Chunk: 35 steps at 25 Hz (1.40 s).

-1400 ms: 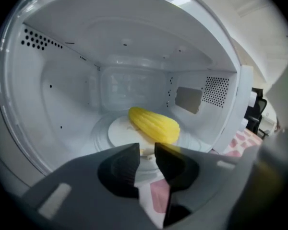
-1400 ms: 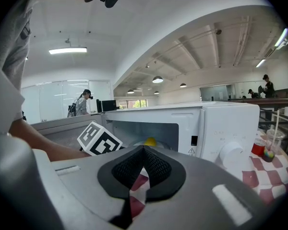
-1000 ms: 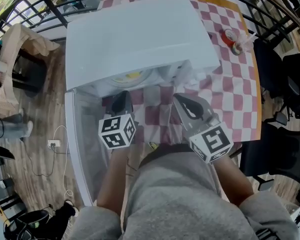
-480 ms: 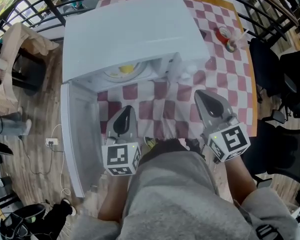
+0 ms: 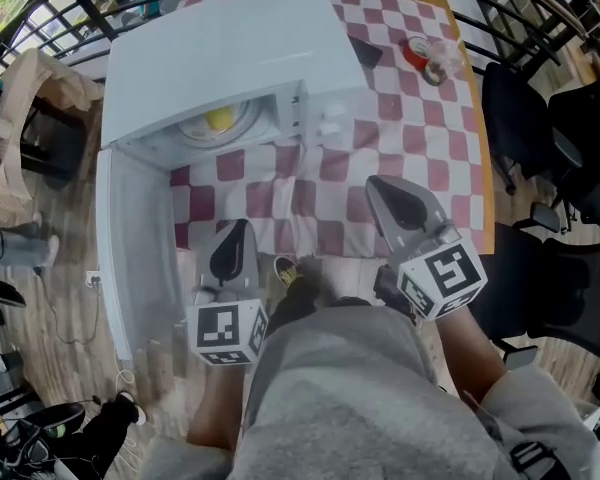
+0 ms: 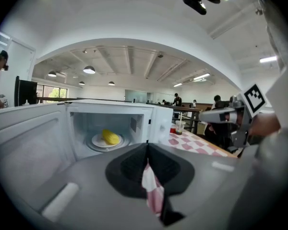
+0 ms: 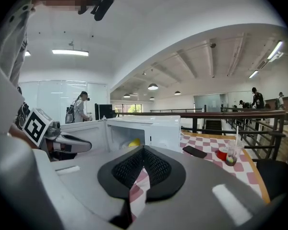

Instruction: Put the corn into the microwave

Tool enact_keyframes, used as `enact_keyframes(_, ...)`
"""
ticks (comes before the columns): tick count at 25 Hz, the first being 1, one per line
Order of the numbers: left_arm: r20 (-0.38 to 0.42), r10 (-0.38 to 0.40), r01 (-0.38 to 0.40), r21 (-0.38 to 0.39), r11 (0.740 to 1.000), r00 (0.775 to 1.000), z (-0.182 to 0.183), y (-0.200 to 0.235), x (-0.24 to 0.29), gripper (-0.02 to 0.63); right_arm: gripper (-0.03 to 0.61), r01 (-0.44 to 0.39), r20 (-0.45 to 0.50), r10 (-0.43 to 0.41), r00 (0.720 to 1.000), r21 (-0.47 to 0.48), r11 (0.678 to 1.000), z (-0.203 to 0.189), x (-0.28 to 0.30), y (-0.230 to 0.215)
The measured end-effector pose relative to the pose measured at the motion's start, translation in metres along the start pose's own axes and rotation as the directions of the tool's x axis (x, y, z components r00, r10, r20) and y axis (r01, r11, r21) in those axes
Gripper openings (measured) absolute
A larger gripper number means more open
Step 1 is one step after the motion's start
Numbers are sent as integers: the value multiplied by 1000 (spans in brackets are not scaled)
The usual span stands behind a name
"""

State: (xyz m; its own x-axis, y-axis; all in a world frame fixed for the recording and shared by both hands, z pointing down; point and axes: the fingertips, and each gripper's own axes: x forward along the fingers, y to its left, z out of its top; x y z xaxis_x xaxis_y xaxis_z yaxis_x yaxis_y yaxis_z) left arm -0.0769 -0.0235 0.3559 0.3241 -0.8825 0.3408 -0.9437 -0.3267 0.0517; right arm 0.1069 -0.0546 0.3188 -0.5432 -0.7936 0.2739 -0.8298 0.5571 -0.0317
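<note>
I see corn (image 5: 220,120) already inside the microwave (image 5: 230,48) at 11 o'clock, door (image 5: 130,258) open; left gripper (image 5: 238,230) and right gripper (image 5: 380,190) fingers clenched, empty.

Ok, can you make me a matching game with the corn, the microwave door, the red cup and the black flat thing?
Things:
1 yellow corn cob
2 white microwave door
3 round red cup
4 flat black slab

Places or states:
A swung wide open
B next to a clear plastic cup
C beside the white microwave
D on the round white plate

Pairs: 1-D, 2-A, 3-B, 4-C
</note>
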Motion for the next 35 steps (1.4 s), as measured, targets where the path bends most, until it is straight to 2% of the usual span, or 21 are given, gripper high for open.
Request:
enact_keyframes(9,24,5,-5,-8,1000,1000,-6,-69,-51,11,-2,-20,17,19,1000,42,999,-18,-76,-5)
enact_keyframes(18,25,46,-46,6,999,999,-31,-134,-119,11,-2,-44,8,44,999,26,999,-45,-159,5)
enact_keyframes(25,13,98,-98,19,995,995,-40,-151,-151,11,-2,-70,20,70,997,21,997,-48,-185,11)
enact_keyframes(35,18,146,-146,51,988,989,-35,-156,-164,11,-2,-111,51,110,993,23,994,-45,-191,17)
